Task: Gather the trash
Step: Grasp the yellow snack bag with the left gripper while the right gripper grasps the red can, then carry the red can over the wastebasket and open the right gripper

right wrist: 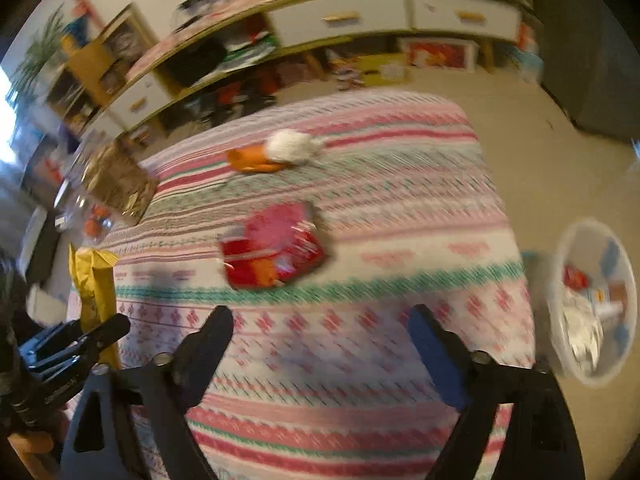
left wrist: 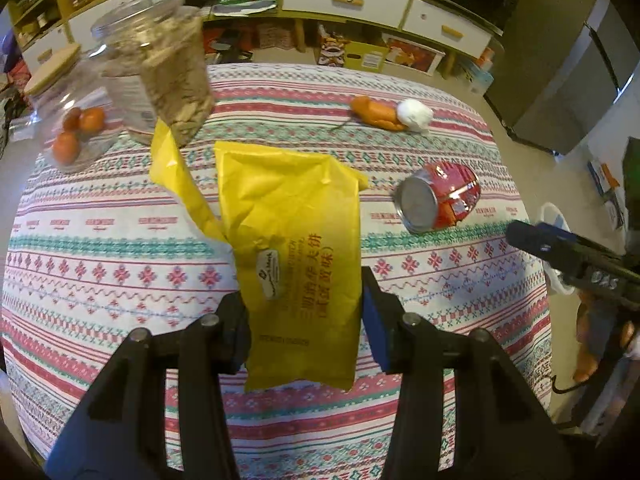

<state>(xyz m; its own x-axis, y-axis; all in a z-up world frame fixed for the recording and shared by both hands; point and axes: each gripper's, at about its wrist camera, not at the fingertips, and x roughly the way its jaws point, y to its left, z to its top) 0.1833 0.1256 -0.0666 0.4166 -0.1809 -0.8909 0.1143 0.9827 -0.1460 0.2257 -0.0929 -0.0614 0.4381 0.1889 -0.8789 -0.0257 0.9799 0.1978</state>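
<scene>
- Yellow snack wrapper: gripped in left tool, lifted off desk.
- Crushed red can, orange peel, tissue wad: uncollected.
- Right tool: wide, empty.
- Floor bin: partly filled.

Yellow wrapper, red crushed can, pink-and-teal patterned tablecloth, orange peel, white tissue
</scene>
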